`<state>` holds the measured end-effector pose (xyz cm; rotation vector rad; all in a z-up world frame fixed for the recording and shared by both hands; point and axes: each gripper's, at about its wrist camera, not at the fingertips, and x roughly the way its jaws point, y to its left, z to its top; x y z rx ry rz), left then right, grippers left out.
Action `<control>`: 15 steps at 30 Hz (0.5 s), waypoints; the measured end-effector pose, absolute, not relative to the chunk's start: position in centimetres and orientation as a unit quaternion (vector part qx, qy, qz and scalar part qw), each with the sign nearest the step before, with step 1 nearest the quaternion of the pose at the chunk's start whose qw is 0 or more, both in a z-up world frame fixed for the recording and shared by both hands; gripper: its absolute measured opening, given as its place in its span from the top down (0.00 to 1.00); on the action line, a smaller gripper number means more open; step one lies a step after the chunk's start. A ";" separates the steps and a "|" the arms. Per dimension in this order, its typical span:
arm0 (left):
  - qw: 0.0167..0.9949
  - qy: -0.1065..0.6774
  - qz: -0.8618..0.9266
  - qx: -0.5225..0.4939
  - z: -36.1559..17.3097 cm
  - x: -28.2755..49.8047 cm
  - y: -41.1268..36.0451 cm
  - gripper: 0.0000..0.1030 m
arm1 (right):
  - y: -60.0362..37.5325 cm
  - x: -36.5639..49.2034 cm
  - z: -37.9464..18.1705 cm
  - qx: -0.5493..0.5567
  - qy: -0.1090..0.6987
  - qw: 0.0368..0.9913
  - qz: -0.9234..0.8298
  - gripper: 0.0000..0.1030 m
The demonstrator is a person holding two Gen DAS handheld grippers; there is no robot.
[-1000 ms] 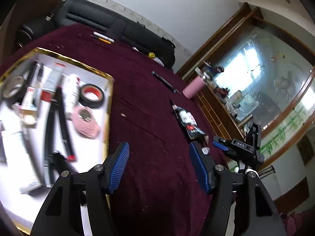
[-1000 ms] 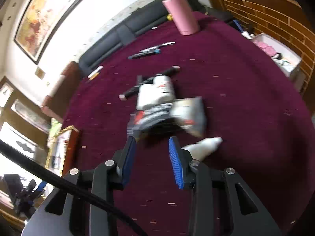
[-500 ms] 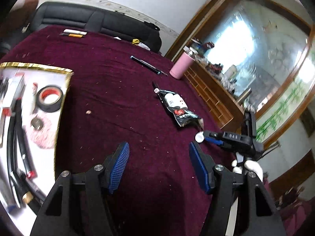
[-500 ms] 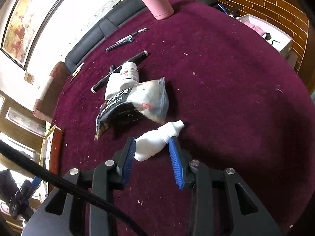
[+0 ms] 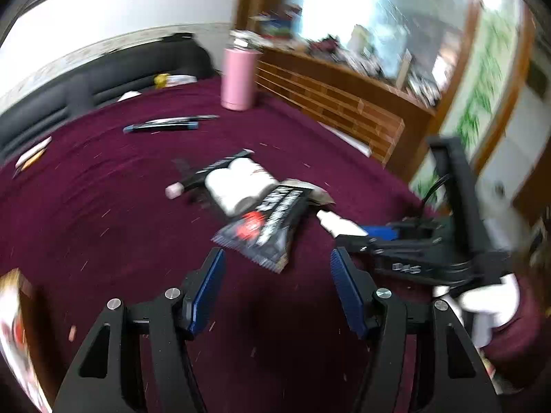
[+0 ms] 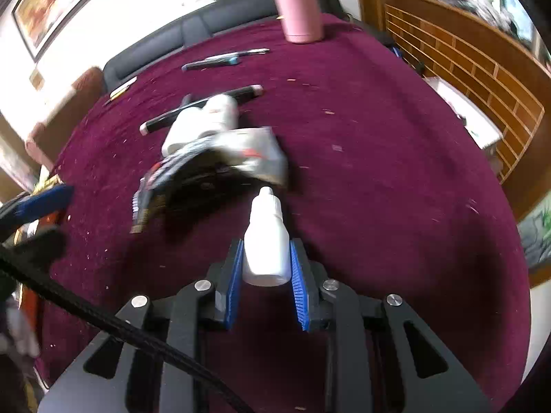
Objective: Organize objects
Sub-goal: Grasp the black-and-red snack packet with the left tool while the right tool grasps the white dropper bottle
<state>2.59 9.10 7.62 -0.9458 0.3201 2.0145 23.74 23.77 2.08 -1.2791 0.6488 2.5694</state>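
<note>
Now right gripper (image 6: pixel 264 268): jaws just closed onto white bottle (image 6: pixel 265 241), pads pressing both sides, nozzle pointing ahead beyond fingertips. Left gripper (image 5: pixel 275 285): jaws apart, nothing between; black packet (image 5: pixel 268 227) just ahead of fingertips on maroon cloth (image 5: pixel 103 206). Step, judged: pickup of bottle. Next calls for lift clear, carry to tray. Tray (image 5: pixel 13 309) cut off at frame edge, blurred; packet print unreadable.

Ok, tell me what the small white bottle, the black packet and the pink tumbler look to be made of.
Small white bottle: probably plastic, smooth, opaque, moulded nozzle cap; the right claw has just been closing on it.
Black packet: likely glossy plastic film or foil, crinkled, with a serrated edge.
Pink tumbler: smooth matte coating, perhaps painted metal; hard to tell.
</note>
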 end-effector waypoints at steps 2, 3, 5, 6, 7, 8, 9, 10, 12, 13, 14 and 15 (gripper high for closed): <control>0.444 0.155 0.794 -0.386 6.6 1.8 11.5 0.45 | 24.7 24.5 2.0 -0.427 0.242 0.085 0.867 0.77; 0.445 0.170 0.788 -0.390 5.9 1.3 12.6 0.45 | 25.0 25.0 1.9 -0.424 0.249 0.080 0.867 0.77; 0.447 0.186 0.781 -0.394 5.2 0.5 14.0 0.45 | 25.2 25.1 1.8 -0.421 0.253 0.074 0.868 0.77; 0.446 0.197 0.779 -0.394 4.8 0.2 14.7 0.45 | 25.2 25.2 1.7 -0.420 0.253 0.073 0.868 0.77; 0.443 0.206 0.781 -0.390 4.6 0.0 15.1 0.45 | 25.1 25.0 1.8 -0.420 0.253 0.073 0.869 0.77; 0.441 0.215 0.781 -0.386 4.5 -0.1 15.4 0.45 | 25.1 24.9 1.9 -0.421 0.251 0.073 0.869 0.77; 0.440 0.228 0.781 -0.381 4.3 0.0 15.8 0.45 | 25.1 24.9 1.9 -0.422 0.249 0.074 0.869 0.77; 0.434 0.244 0.780 -0.379 4.0 -0.1 16.3 0.45 | 25.1 24.8 1.9 -0.422 0.248 0.074 0.869 0.77; 0.422 0.268 0.777 -0.383 2.9 -0.5 17.4 0.45 | 25.0 24.7 1.9 -0.424 0.246 0.074 0.868 0.77; 0.418 0.281 0.772 -0.387 2.3 -0.4 17.8 0.45 | 25.0 24.7 1.9 -0.425 0.245 0.075 0.868 0.77; 0.414 0.289 0.776 -0.379 2.0 -0.2 17.9 0.45 | 25.0 24.6 2.0 -0.426 0.245 0.076 0.868 0.77; 0.417 0.285 0.778 -0.374 2.0 0.0 18.0 0.45 | 25.0 24.5 2.0 -0.427 0.244 0.078 0.867 0.77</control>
